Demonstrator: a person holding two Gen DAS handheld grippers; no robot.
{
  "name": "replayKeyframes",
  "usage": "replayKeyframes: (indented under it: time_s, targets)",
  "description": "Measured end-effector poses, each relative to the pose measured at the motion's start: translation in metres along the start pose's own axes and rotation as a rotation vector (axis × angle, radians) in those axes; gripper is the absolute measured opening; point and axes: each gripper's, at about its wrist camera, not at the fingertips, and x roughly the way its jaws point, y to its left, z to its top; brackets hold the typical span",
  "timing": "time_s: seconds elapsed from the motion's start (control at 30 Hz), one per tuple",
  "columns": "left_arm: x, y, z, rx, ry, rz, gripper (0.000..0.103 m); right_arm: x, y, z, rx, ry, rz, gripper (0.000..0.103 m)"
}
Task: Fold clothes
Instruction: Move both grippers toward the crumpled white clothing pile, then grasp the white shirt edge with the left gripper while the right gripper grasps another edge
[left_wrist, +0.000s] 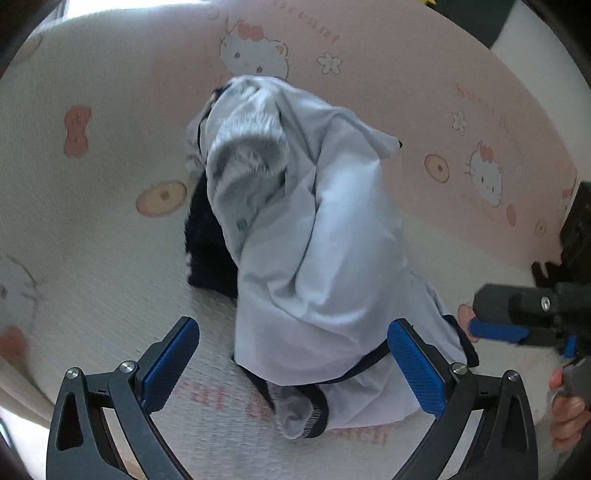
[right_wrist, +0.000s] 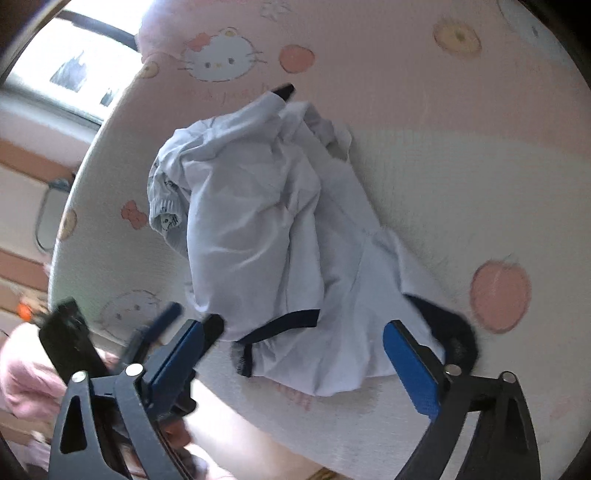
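item: white garment, crumpled mid-mattress over dark clothes. my left gripper and right gripper both spread, empty. risk: i pinch two layers, dragging dark clothes along.

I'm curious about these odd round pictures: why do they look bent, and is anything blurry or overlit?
Left wrist view: fisheye bending curves the bedsheet; the white garment is fairly sharp. Right wrist view: the window is blown out; the left gripper is motion-blurred at the lower left.

A crumpled shirt lies heaped on the printed bedsheet, partly over another garment at its left.
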Motion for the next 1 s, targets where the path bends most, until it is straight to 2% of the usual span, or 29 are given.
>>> replayKeyframes:
  time_s: [0.1, 0.2, 0.27, 0.33, 0.5, 0.57, 0.6, 0.63, 0.7, 0.83, 0.93, 1.0]
  targets:
    - [0.009, 0.001, -0.005, -0.057, 0.008, -0.016, 0.103, 0.007, -0.009, 0.000, 0.066, 0.007, 0.063, 0.083]
    - [0.018, 0.003, -0.010, -0.114, 0.011, -0.048, 0.103, 0.014, -0.010, -0.001, 0.067, 0.003, 0.084, 0.079]
    - [0.030, 0.009, -0.016, -0.192, 0.053, -0.118, 0.103, 0.018, -0.008, -0.001, 0.055, 0.000, 0.109, 0.074]
    - [0.029, 0.006, -0.020, -0.206, 0.004, -0.122, 0.102, 0.022, -0.005, -0.002, 0.061, 0.006, 0.138, 0.072]
    - [0.036, -0.030, -0.027, -0.052, -0.030, 0.015, 0.101, 0.026, 0.017, 0.005, 0.006, 0.008, 0.139, 0.069]
    - [0.036, -0.039, -0.026, -0.026, -0.049, 0.035, 0.088, 0.026, 0.031, 0.010, -0.038, -0.005, 0.119, 0.069]
    - [0.035, -0.044, -0.026, -0.013, -0.058, 0.044, 0.078, 0.027, 0.037, 0.013, -0.060, -0.007, 0.102, 0.069]
    - [0.035, -0.047, -0.024, -0.009, -0.055, 0.030, 0.068, 0.027, 0.041, 0.013, -0.088, -0.004, 0.079, 0.069]
    - [0.035, -0.054, -0.017, -0.006, -0.041, 0.010, 0.057, 0.029, 0.052, 0.016, -0.147, -0.004, 0.018, 0.069]
    - [0.029, -0.069, -0.006, 0.021, -0.044, 0.001, 0.042, 0.036, 0.064, 0.023, -0.226, 0.007, -0.050, 0.069]
    - [0.023, -0.074, 0.002, -0.014, -0.052, -0.043, 0.035, 0.039, 0.059, 0.029, -0.229, 0.035, -0.045, 0.071]
    - [0.021, -0.075, 0.008, -0.029, -0.051, -0.060, 0.032, 0.035, 0.050, 0.032, -0.183, 0.026, 0.007, 0.075]
